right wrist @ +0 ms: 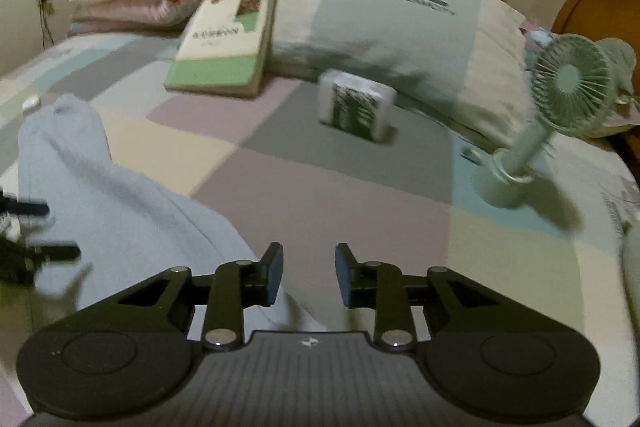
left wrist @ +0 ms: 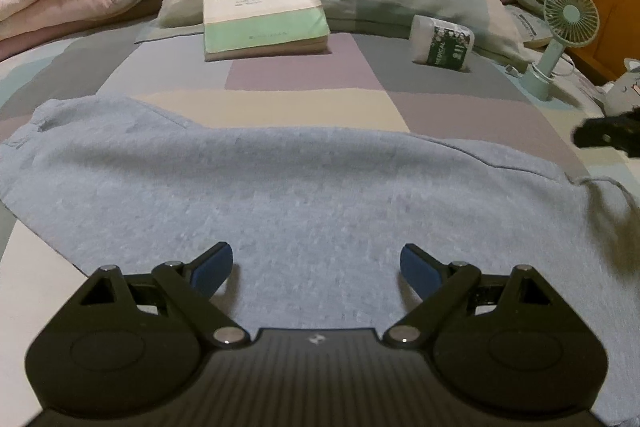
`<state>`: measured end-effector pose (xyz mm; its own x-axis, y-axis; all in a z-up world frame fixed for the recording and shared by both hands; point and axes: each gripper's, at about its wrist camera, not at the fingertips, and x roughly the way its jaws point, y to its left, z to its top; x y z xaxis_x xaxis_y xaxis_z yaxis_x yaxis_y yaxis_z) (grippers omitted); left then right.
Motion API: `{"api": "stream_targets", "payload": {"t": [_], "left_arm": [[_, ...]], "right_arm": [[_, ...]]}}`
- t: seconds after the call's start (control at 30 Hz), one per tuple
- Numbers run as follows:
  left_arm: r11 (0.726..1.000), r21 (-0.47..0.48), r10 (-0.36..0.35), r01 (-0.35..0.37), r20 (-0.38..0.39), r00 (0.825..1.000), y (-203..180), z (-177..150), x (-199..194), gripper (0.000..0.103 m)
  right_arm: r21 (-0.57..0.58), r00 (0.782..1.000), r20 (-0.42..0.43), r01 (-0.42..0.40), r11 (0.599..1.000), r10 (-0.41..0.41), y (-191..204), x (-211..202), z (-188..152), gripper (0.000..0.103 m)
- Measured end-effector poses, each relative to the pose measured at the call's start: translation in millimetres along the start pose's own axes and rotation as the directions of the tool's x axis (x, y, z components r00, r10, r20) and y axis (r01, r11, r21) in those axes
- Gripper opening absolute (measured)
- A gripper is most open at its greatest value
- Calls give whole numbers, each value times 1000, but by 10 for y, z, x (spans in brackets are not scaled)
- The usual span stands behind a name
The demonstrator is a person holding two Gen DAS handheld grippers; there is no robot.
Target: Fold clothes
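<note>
With the left claw (left wrist: pixel 316 267) wide open and empty over the garment (left wrist: pixel 280 187), and the right claw (right wrist: pixel 308 277) part-open, empty, aim each for an edge: nine and three o'clock.

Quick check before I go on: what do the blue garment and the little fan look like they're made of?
Garment: looks like soft heathered knit, probably cotton jersey or fleece; matte, faintly flecked surface, lying limp with soft creases. Fan: most likely molded plastic, pale green, smooth with a slight sheen; thin rigid grille spokes and a one-piece stem and base.
</note>
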<state>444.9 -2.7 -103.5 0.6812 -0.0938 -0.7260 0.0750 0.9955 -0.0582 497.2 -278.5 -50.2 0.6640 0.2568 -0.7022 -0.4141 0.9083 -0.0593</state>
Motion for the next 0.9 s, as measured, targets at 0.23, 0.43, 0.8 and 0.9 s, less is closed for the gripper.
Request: {"api": "stream_targets", "payload": {"t": [0.23,0.43,0.8,0.9], "left_arm": [[1000,16,5,-5,-12,1000,-32,-7,34,91],[1000,18,7,-6,-16,1000,-35,-13,45,91],[999,40,6,-5,-23,1000,-92,-25,60,91],[998,49,-23,24,-17,1000,-99,-18,14,91]], "right_arm": [[-78,995,-103,-11,997,3,-133,88,-328,43],[-256,994,-105,-2,967,-26,109,149,-526,45],[-1,988,-40,147,989,-147,-143,203,-245,16],[126,997,-8,76,989,-76,-309,-125,-239,45]]}}
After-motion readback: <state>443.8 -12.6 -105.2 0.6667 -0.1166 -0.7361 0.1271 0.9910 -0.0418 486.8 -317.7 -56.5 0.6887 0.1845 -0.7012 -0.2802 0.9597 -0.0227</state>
